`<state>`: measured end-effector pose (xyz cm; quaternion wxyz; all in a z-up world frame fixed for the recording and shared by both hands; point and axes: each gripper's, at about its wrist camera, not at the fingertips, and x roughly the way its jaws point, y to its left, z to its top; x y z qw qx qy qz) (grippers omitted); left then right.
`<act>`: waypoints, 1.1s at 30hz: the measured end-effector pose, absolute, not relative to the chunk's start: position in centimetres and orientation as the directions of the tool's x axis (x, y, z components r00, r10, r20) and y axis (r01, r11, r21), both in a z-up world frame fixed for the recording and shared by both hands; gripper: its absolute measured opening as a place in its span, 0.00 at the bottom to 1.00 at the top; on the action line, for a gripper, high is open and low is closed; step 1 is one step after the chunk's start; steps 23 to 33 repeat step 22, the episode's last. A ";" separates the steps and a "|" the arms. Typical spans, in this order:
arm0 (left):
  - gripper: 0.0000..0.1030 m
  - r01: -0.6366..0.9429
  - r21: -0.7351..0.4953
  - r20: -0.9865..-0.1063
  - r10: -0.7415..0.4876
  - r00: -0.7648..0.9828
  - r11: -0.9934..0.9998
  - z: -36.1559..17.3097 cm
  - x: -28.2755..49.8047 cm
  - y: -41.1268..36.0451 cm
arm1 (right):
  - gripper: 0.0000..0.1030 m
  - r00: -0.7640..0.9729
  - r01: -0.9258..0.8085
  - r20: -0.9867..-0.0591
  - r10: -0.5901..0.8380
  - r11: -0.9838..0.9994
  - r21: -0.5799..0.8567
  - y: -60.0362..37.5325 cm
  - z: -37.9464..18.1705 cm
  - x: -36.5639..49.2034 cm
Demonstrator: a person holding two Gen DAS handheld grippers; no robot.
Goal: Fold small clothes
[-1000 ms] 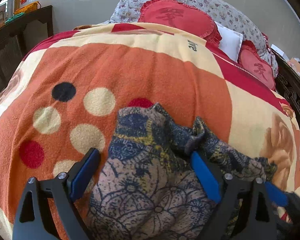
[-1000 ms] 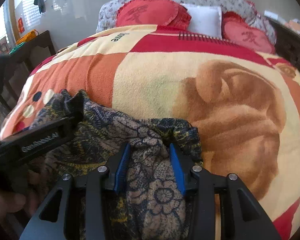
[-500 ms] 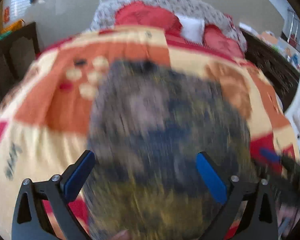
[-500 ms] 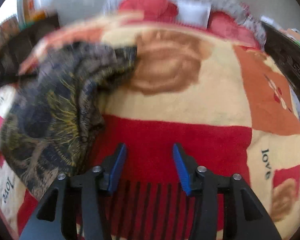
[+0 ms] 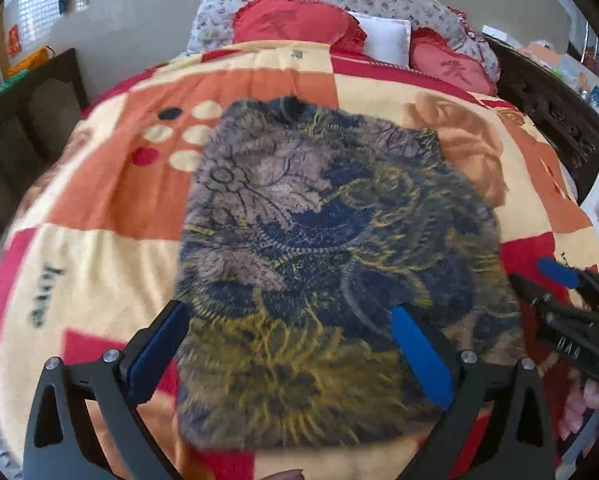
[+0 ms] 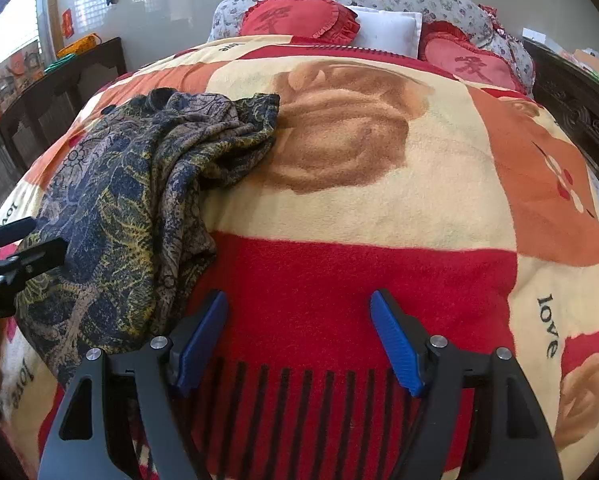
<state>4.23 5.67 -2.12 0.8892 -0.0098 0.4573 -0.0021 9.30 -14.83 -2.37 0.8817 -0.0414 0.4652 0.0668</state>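
Dark floral-print garment lies on the bed's patchwork blanket, toward the left half from the right wrist view, bunched and ridged at its far end near the brown rose patch, flatter toward the near edge; in the left wrist view it is partly blurred, spread broadly between and ahead of the fingers. Left gripper is spread wide, blue pads on either side of the cloth, nothing pinched. Right gripper is also released, jaws apart over the red striped patch of blanket, beside the garment's right edge, not touching it. Fabric reads as thin, light, very soft, likely drapey and a bit slippery on the fleece; it should wrinkle and collapse rather than hold a crease, so folds need flattening. Best hold is judged to be a hem or corner at the near edge, one per gripper, pinching a single layer pair, not the rumpled middle; the crumpled far corner needs pulling out first. Fleece blanket is plush and yielding, may drag on the cloth and bunch under pressure. Room: red heart cushions and a white pillow at the headboard end, floral bolster behind, dark carved wooden frame at right, dark side table at left, bright window, pale wall
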 end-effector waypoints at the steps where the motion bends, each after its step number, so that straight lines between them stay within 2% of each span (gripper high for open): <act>1: 1.00 0.003 -0.020 -0.803 -0.017 0.595 1.000 -1.1 3.5 5.3 | 0.73 0.566 -0.133 -0.822 0.059 0.991 -0.020 -15.0 -1.5 9.1; 5: 1.00 -0.015 -0.015 -0.790 -0.003 0.612 1.000 2.0 1.7 4.4 | 0.73 0.601 -0.142 -0.787 0.139 0.988 0.065 -15.6 3.9 7.0; 8: 1.00 -0.032 -0.045 -0.790 -0.016 0.613 0.998 2.8 1.3 4.2 | 0.73 0.589 -0.228 -0.790 0.170 0.973 0.039 -14.2 6.5 5.3; 14: 1.00 -0.027 -0.029 -0.806 -0.008 0.591 0.999 2.3 1.3 4.1 | 0.73 0.554 -0.316 -0.806 0.207 0.948 0.026 -12.2 7.1 2.8; 20: 0.99 -0.049 -0.070 -0.794 -0.026 0.607 0.996 2.7 0.8 4.8 | 0.73 0.555 -0.319 -0.803 0.215 0.947 0.034 -11.9 7.3 2.0; 33: 0.99 -0.057 -0.064 -0.789 -0.015 0.614 0.996 2.9 0.9 4.9 | 0.73 0.548 -0.319 -0.807 0.218 0.947 0.039 -11.9 7.1 2.0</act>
